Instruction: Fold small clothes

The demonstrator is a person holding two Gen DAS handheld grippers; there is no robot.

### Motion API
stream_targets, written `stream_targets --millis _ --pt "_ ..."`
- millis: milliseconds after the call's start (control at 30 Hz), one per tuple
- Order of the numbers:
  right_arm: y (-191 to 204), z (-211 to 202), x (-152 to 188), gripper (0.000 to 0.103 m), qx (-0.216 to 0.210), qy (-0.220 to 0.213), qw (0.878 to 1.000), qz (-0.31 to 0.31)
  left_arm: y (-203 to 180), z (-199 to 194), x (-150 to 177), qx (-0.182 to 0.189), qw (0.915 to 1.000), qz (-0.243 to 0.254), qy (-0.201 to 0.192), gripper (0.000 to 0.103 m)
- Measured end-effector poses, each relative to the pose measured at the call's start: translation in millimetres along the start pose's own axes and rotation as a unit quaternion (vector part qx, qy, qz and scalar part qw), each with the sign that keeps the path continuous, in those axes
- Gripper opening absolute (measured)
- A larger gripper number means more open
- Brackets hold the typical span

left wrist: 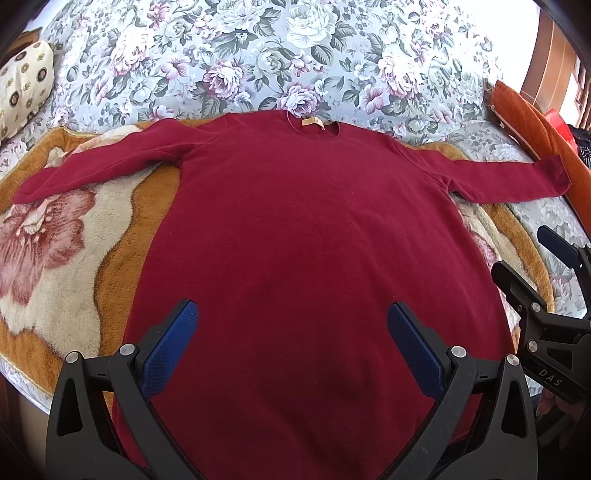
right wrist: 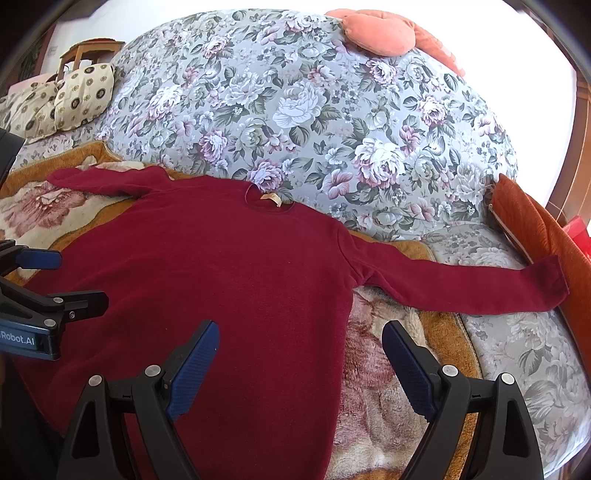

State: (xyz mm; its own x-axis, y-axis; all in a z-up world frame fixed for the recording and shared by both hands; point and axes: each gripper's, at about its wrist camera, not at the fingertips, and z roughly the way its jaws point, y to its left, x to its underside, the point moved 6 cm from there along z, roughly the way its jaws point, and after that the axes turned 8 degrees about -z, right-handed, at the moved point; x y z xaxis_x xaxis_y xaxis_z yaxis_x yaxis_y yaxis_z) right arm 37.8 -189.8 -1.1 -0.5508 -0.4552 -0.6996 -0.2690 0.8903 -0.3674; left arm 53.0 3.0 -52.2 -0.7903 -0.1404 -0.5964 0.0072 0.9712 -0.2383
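Note:
A dark red long-sleeved sweater point(left wrist: 303, 229) lies flat on a plush blanket, both sleeves spread sideways and a tan label at the neck point(left wrist: 313, 122). My left gripper point(left wrist: 292, 317) hovers open above the sweater's lower body, nothing between its blue pads. In the right wrist view the same sweater point(right wrist: 221, 266) fills the left half, its right sleeve point(right wrist: 461, 284) stretching toward an orange cushion. My right gripper point(right wrist: 300, 332) stands open over the sweater's right side edge, holding nothing. Each gripper shows at the edge of the other's view.
The plush flowered blanket point(left wrist: 66, 236) covers a sofa seat with a floral backrest point(right wrist: 314, 110). Patterned cream pillows point(right wrist: 70, 99) sit far left, an orange cushion point(right wrist: 546, 236) at the right end, a salmon pillow point(right wrist: 380, 31) on top.

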Motion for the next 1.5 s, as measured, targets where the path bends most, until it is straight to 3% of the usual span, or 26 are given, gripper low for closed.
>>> stream_targets --millis 1500 --pt "7.6 -1.1 -2.2 0.088 0.005 -0.007 1.0 -0.013 -0.2 -0.3 -1.3 0.0 1.0 -0.001 0.0 0.102"
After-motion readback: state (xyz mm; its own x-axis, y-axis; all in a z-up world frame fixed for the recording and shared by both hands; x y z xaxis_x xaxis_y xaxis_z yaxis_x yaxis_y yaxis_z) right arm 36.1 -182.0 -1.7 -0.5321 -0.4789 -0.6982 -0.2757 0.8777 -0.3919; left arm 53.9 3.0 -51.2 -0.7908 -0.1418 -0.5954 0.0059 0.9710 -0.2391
